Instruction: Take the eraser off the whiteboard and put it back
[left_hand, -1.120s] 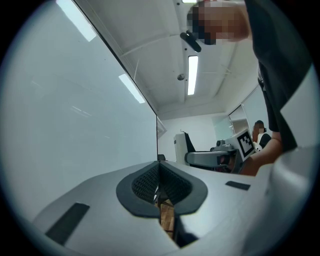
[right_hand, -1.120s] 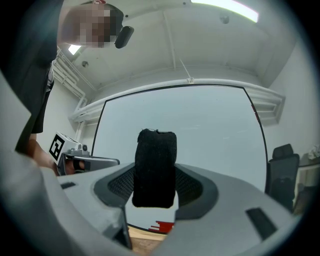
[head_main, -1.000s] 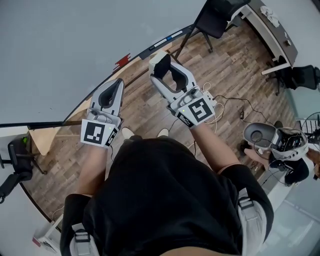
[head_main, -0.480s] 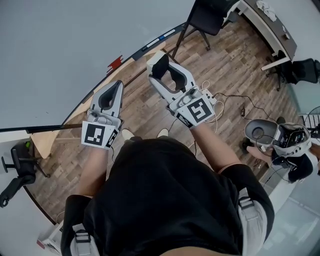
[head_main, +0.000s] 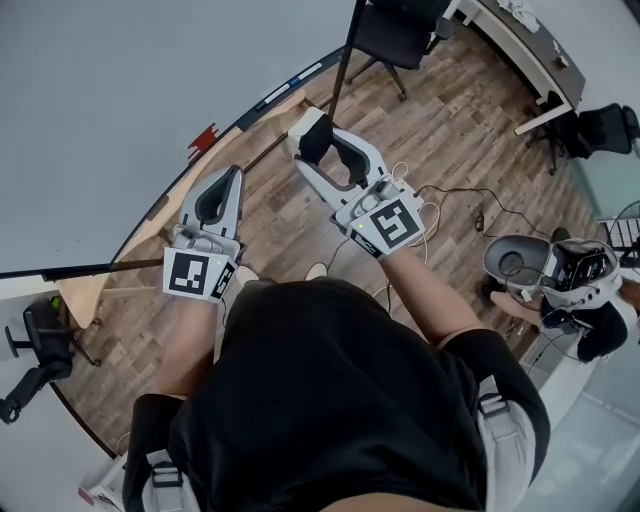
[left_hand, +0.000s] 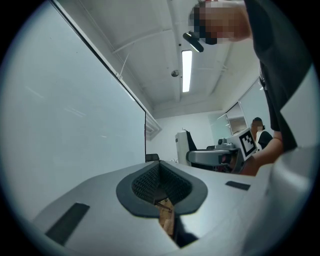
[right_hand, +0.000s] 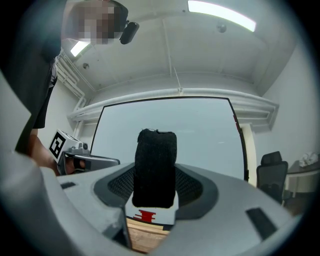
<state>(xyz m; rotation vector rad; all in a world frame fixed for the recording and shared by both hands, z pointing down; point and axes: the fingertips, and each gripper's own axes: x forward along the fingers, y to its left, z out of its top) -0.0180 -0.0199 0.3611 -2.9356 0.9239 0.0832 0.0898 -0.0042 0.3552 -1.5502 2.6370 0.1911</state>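
Observation:
The eraser, white-bodied with black felt, is clamped between the jaws of my right gripper, a little off the whiteboard. In the right gripper view the eraser's felt stands upright between the pads, facing the whiteboard. My left gripper is level beside it on the left, shut with nothing in it, its tips near the board's wooden ledge. In the left gripper view the pads meet, and the whiteboard fills the left side.
A red item and markers lie along the board's ledge. A black chair and a desk stand at the back right. Cables trail on the wood floor, and a seated person is at right.
Both grippers have moved together to the right along the board, away from the red item, with the eraser still gripped. Neither gripper's jaws have changed.

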